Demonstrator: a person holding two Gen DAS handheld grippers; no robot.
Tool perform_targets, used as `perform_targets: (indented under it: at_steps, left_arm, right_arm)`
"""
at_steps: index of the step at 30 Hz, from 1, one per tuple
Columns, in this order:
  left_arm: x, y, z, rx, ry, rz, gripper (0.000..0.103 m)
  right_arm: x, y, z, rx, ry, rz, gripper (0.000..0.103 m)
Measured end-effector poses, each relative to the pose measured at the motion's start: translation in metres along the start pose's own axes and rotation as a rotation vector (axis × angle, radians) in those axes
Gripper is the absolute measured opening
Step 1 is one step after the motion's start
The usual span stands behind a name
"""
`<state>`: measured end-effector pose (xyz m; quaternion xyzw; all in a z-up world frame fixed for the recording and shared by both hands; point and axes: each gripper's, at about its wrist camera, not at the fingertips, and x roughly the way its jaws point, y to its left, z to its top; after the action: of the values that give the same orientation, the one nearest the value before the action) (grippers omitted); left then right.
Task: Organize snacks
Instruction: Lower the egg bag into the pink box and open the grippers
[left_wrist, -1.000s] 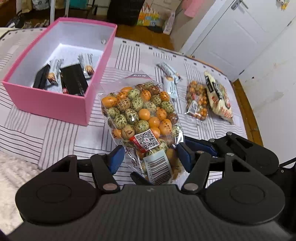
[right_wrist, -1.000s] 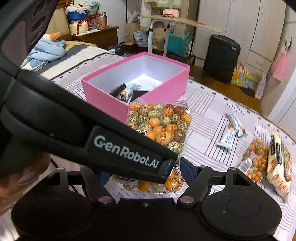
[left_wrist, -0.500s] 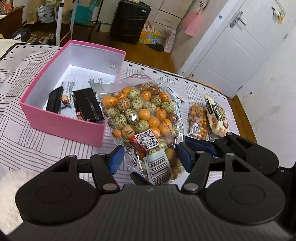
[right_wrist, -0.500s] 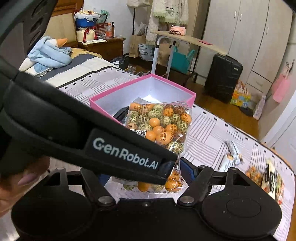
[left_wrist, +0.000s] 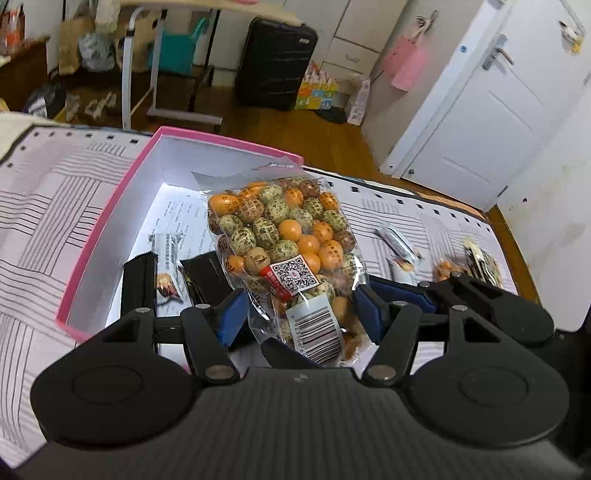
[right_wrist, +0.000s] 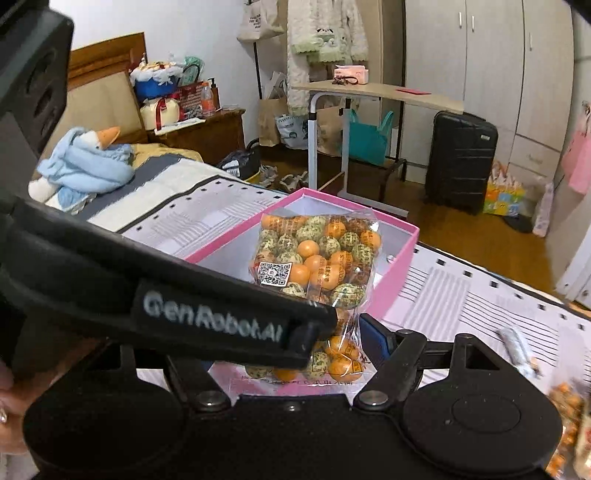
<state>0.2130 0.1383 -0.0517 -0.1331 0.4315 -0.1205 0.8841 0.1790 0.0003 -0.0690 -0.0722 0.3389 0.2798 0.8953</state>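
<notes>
Gripping one clear bag of orange and speckled candies (left_wrist: 284, 236) together, both grippers (left_wrist: 301, 314) (right_wrist: 332, 343) hold it above the pink box (left_wrist: 110, 229), centre frame, containing dark wrapped bars (left_wrist: 138, 278).

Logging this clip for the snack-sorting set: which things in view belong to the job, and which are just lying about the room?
Part of the job:
- bag of round snacks, held by both grippers
- left gripper
- right gripper
- pink box
- snack bars in the box
- loose packets on the cloth

Just lying about:
- black suitcase
- plush duck
- side table
</notes>
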Motion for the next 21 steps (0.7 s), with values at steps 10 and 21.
perform_targets:
  at_steps: [10, 21]
  left_arm:
    - [0.057, 0.06, 0.031, -0.053, 0.024, -0.032, 0.062]
    - [0.075, 0.082, 0.025, -0.119, 0.05, 0.064, 0.064]
  right_arm:
    - [0.07, -0.007, 0.019, -0.049, 0.026, 0.018, 0.081]
    - [0.085, 0.0, 0.012, -0.183, 0.043, -0.052, 0.089]
